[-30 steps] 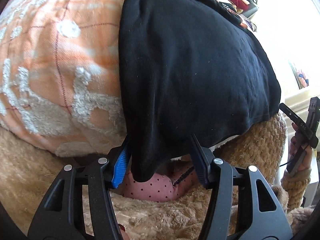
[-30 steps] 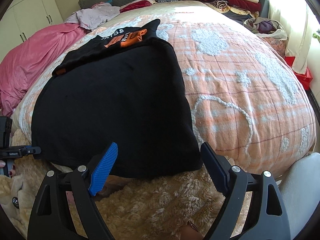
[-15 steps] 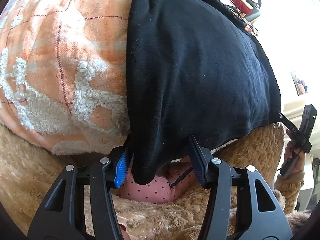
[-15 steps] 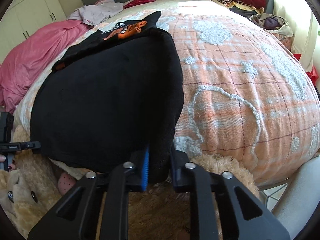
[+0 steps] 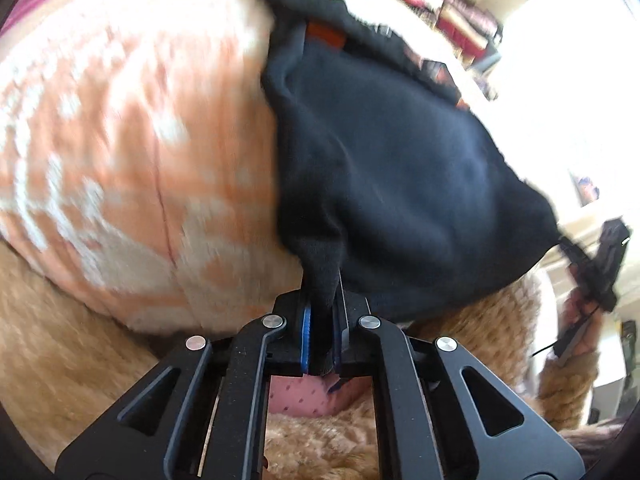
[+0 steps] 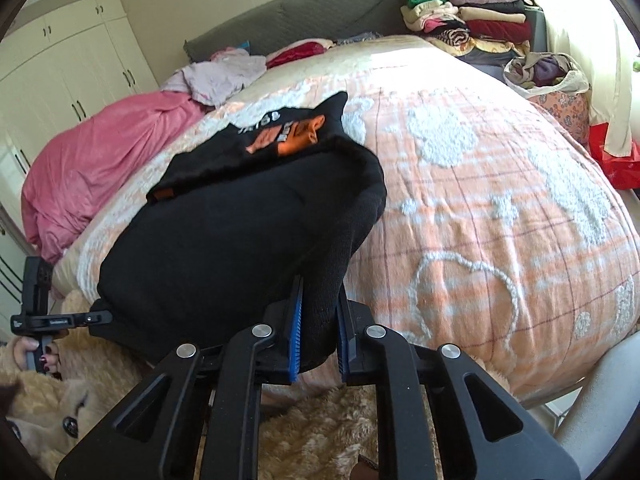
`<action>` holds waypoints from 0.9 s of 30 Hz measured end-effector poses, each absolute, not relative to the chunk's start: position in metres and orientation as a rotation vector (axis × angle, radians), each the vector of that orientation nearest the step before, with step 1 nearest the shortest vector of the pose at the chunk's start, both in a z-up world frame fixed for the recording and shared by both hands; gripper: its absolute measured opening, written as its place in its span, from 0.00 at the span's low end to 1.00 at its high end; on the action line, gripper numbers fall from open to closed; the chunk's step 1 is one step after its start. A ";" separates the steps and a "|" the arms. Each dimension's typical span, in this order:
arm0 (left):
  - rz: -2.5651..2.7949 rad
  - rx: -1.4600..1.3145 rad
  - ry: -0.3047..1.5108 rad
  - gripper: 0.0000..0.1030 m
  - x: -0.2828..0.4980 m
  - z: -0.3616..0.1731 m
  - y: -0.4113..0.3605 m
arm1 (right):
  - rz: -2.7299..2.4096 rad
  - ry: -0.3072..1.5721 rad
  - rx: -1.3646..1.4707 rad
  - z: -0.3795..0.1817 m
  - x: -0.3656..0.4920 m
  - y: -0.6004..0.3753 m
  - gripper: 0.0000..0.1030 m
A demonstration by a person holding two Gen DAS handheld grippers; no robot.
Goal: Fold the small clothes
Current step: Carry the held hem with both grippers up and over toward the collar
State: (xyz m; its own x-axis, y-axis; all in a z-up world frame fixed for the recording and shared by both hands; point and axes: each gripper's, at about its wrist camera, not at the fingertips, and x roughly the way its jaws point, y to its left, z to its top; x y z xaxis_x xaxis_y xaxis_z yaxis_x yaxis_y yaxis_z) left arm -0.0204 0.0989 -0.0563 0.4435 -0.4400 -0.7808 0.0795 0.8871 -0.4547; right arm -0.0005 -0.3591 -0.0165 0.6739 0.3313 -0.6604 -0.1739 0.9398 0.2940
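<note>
A black garment (image 6: 224, 240) with orange print lies on the peach bedspread (image 6: 500, 200), its near hem lifted. My left gripper (image 5: 321, 332) is shut on the garment's near left corner (image 5: 320, 272). My right gripper (image 6: 318, 328) is shut on the near right corner (image 6: 320, 312). The garment fills the middle of the left wrist view (image 5: 400, 184). Each gripper shows at the other view's edge, the right gripper (image 5: 600, 264) and the left gripper (image 6: 44, 316).
A tan plush toy (image 6: 48, 412) sits at the bed's near edge. A pink blanket (image 6: 100, 172) lies at the left. Loose clothes (image 6: 224, 76) lie by the headboard. Folded clothes (image 6: 468, 20) are stacked at the back right. A bag of clothes (image 6: 544, 72) stands beside them.
Both grippers closed on the garment's near corners, the right one first, then the left. They have lifted the hem and moved it up towards the far end.
</note>
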 end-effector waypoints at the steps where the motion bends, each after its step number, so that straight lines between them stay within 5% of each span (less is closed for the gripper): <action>1: -0.329 -0.384 1.044 0.02 -0.019 -0.048 0.104 | 0.288 0.770 0.227 -0.014 0.001 -0.359 0.12; 27: -0.302 -0.550 0.773 0.02 0.086 0.036 0.153 | 0.329 0.563 0.328 0.079 0.129 -0.326 0.12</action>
